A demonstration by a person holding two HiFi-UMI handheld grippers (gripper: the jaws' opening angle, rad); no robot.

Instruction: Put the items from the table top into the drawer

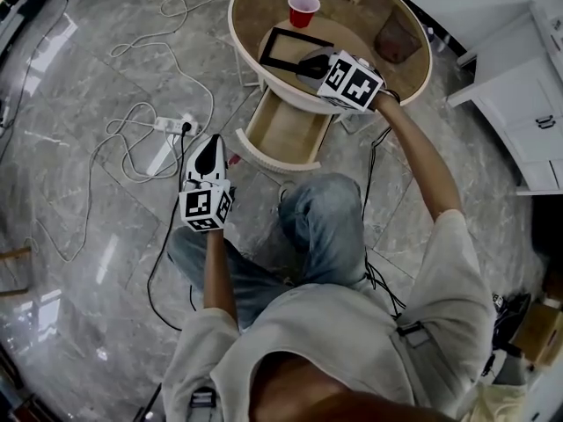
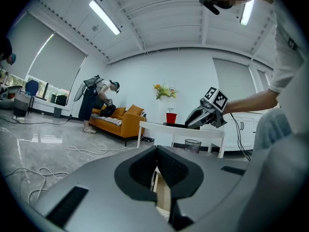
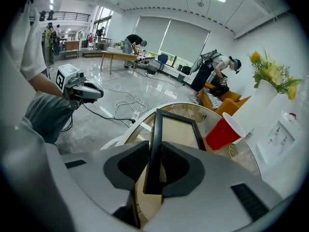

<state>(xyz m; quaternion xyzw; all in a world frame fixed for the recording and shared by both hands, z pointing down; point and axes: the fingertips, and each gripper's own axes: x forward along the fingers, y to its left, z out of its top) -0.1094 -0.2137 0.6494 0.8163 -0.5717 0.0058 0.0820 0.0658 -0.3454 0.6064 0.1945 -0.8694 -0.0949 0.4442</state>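
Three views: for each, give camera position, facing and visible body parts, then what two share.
Head view: on the head, steeply down at table, open drawer, left tool, right tool, arms, legs.
Left gripper view: on the left tool, level toward the table; shows right tool, forearm.
Right gripper view: on the right tool, tilted down at the frame between its jaws; shows left tool.
Shared: red cup, all three.

The cup (image 1: 303, 10) is red, the frame (image 3: 155, 144) black (glossy-edged), the drawer (image 1: 286, 134) seemingly cream, the floor (image 1: 88, 262) grey marbled.

No legible text, no readable labels, brands, numbers or signs anywhere
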